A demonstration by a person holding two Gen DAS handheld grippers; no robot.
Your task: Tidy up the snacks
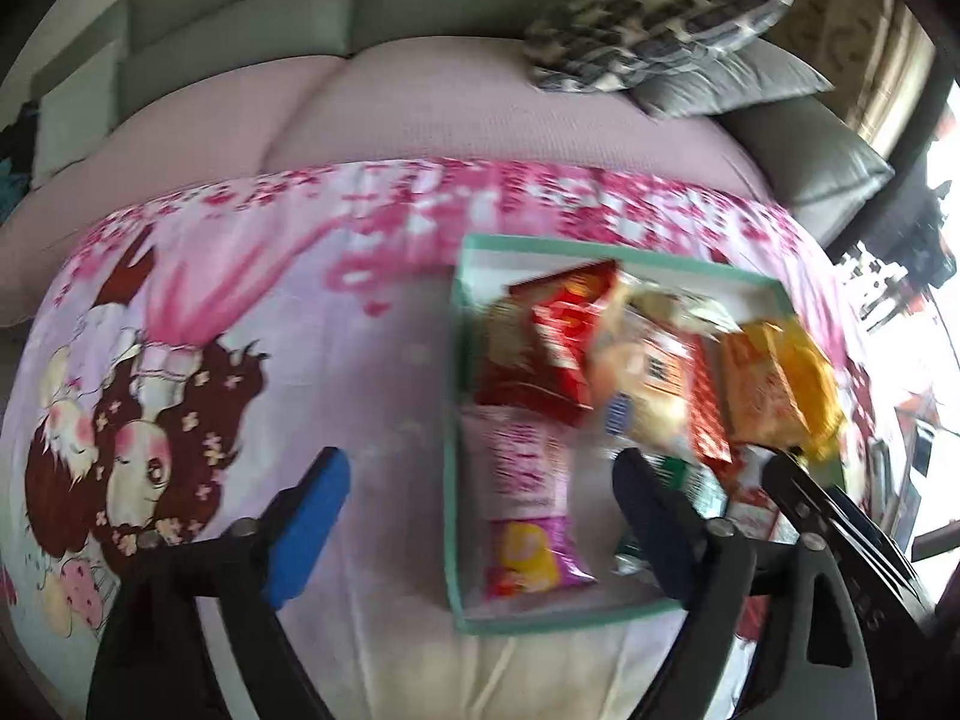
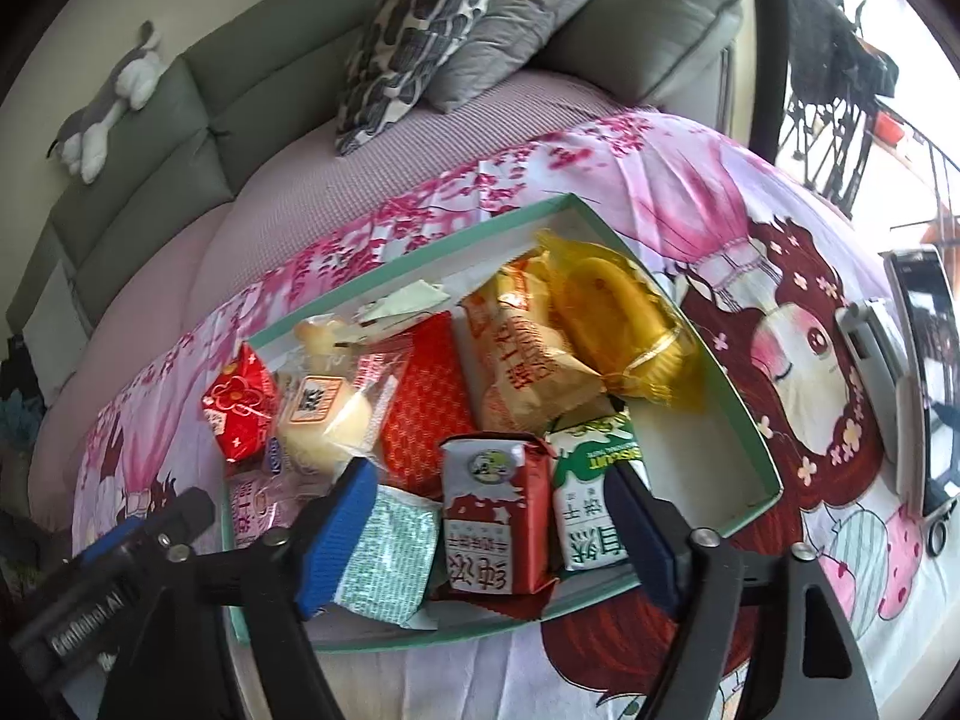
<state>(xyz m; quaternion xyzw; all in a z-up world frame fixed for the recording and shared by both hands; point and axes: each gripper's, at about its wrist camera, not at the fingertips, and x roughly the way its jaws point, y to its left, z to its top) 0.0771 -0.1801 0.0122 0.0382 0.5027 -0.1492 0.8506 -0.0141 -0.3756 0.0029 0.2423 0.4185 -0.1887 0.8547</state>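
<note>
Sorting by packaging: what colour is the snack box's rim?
Mint green; the snack box rim shows best in the right wrist view.

Left gripper [image 1: 480,516], fingers [image 1: 312,528] spread wide with nothing between the pads, hangs over the near left wall of a teal tray [image 1: 451,480]. Snack packets [image 1: 540,354] fill the tray; a patterned cushion [image 1: 648,24] lies at one o'clock.

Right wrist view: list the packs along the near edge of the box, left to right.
Pink pack → silver-green pack → red carton → green-and-white carton.
</note>
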